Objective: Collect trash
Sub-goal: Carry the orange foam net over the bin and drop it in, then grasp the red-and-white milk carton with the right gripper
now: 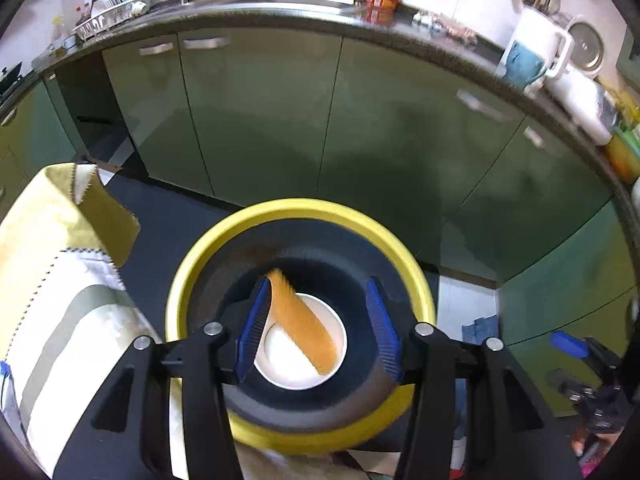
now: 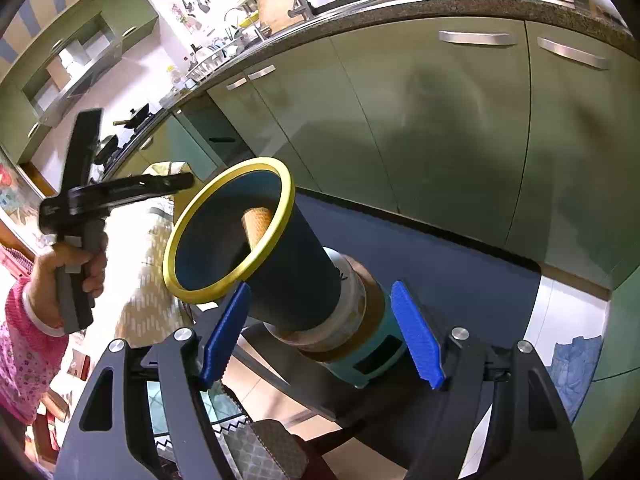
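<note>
Left gripper (image 1: 318, 326), fingers released, above the cup stack (image 2: 280, 264); an orange wrapper (image 1: 300, 320) lies inside. Right gripper (image 2: 320, 336) grasps the stack's base.

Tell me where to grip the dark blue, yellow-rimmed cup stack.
Grip the dark blue, yellow-rimmed cup stack across its narrow lower body, near the teal base cup, coming side-on as the right gripper straddles it. It flares toward the wide rim, too broad for the jaws, and holds the orange wrapper.
</note>
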`<state>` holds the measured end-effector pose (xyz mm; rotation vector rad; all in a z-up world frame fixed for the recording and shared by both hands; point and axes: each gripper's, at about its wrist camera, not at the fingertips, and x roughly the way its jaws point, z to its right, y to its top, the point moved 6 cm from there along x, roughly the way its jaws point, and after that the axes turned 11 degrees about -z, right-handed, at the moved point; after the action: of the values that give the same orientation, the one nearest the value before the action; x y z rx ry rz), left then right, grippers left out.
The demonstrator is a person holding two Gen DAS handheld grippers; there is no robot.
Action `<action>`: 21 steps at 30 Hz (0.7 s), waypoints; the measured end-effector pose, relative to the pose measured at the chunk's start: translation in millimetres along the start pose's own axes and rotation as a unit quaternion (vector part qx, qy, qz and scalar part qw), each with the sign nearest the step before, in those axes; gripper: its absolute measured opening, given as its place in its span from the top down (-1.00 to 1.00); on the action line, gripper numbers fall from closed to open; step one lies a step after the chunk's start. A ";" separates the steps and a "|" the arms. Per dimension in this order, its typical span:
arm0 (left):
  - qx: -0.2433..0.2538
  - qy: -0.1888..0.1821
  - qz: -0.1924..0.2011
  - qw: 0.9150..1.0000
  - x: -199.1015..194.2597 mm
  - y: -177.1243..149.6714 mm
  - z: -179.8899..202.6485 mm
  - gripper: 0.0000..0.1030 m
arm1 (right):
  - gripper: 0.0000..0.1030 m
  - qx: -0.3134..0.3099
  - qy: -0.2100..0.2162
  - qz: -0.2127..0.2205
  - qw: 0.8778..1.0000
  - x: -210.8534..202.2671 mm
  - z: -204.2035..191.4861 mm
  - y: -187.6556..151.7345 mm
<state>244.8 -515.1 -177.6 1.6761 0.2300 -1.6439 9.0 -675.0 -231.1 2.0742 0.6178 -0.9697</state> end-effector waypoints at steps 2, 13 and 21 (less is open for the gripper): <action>-0.004 -0.014 0.023 1.000 -33.5 -6.4 -1.4 0.07 | -0.43 -0.004 0.003 -0.001 1.000 0.5 -5.1 -1.6; -0.052 0.035 0.179 0.982 -251.6 -128.6 -47.9 -0.59 | -0.45 -0.100 0.047 -0.038 0.993 25.5 -89.7 -13.3; -0.151 0.115 0.238 0.953 -328.9 -254.5 -109.7 -0.73 | -0.52 -0.269 0.129 -0.077 0.951 35.6 -231.2 -39.4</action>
<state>124.3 -148.3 12.1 1.5350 0.1637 -1.0040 103.7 -464.4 -176.6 1.6826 1.0620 -0.5285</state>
